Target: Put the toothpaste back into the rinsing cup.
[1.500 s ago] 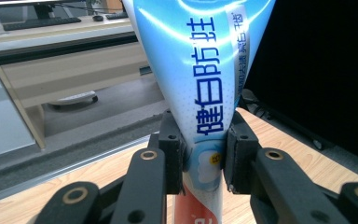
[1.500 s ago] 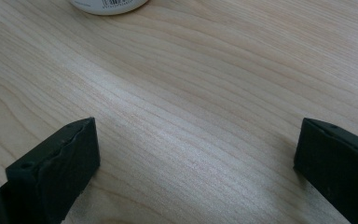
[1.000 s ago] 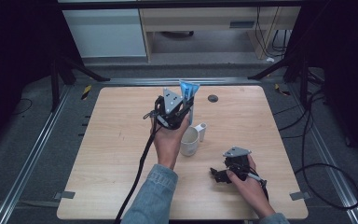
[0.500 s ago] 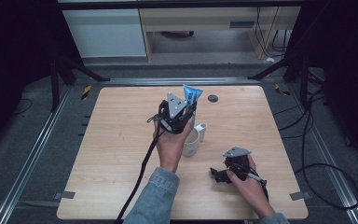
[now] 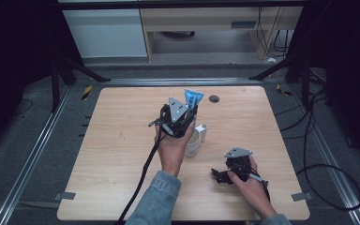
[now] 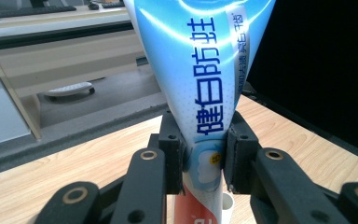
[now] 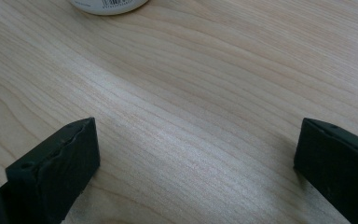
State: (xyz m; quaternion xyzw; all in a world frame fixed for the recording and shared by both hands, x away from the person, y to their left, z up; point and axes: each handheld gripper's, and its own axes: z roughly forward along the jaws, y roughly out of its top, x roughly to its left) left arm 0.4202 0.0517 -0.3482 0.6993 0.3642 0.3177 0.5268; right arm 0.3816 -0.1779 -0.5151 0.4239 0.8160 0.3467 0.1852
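In the high view, the person's left forearm, in a denim sleeve (image 5: 157,201), comes in from the near edge and runs up toward the middle of the wooden table (image 5: 112,164). The left hand (image 5: 172,150) is raised and wraps the body of the left gripper (image 5: 183,115), which points up and away, its grey plate on top and its black cable (image 5: 143,173) trailing back along the arm to the near edge. A blue toothpaste tube (image 5: 193,98) sticks out of its jaws toward the far side, above the table's centre. Just to the right of that hand stands a white cup (image 5: 192,146), with a small white cylinder (image 5: 203,132) touching or just beside its far right edge; which, I cannot tell. A dark round disc (image 5: 214,98) lies farther off, near the far edge. The right hand (image 5: 248,185) rests low at the near right of the table, holding the right gripper (image 5: 221,176), which lies close to the wood and points left.

In the left gripper view, the 2 black jaws are pressed onto the toothpaste tube (image 6: 200,93) at its narrow lower part, pinching it; the tube stands upright and fans wider toward the top, with blue print down its face.

In the right gripper view, the 2 jaws stand spread wide, with bare wood between them, and the base of the white cup (image 7: 109,5) sits at the far edge.
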